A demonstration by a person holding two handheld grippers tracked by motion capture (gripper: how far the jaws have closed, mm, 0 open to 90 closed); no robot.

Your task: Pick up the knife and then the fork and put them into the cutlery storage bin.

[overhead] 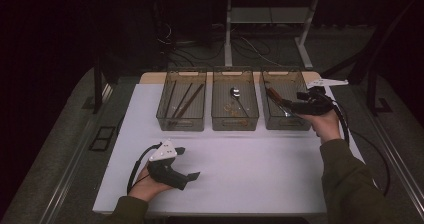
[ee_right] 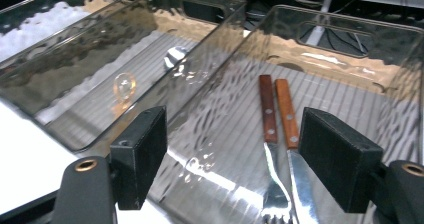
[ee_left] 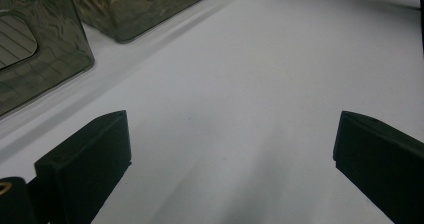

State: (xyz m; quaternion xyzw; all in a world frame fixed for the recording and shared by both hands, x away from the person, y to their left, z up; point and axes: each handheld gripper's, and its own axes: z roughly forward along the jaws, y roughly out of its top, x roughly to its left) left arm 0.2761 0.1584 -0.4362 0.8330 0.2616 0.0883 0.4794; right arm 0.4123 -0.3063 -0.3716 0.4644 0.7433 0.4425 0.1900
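Cutlery is being sorted into three smoky plastic bins at the far side of the counter (overhead: 225,159). In the right bin (ee_right: 350,34) a fork (ee_right: 270,134) and a knife (ee_right: 292,144), both wooden-handled, lie side by side on the ribbed floor, touching or nearly so. The right gripper (ee_right: 240,159) hangs just above them with its fingers apart and nothing between them, so the pair looks already set down. In the high view this gripper (overhead: 287,104) reaches over the right bin's near right corner. The middle bin (overhead: 235,106) holds a spoon (overhead: 235,93) and some small amber rings, and the left bin (overhead: 181,104) holds a few dark sticks, perhaps chopsticks. The left gripper (overhead: 190,164) rests on the near part of the counter, fingers wide open and empty, well apart from the bins. No loose utensil lies on the white counter, so the sorting seems finished or close to it.
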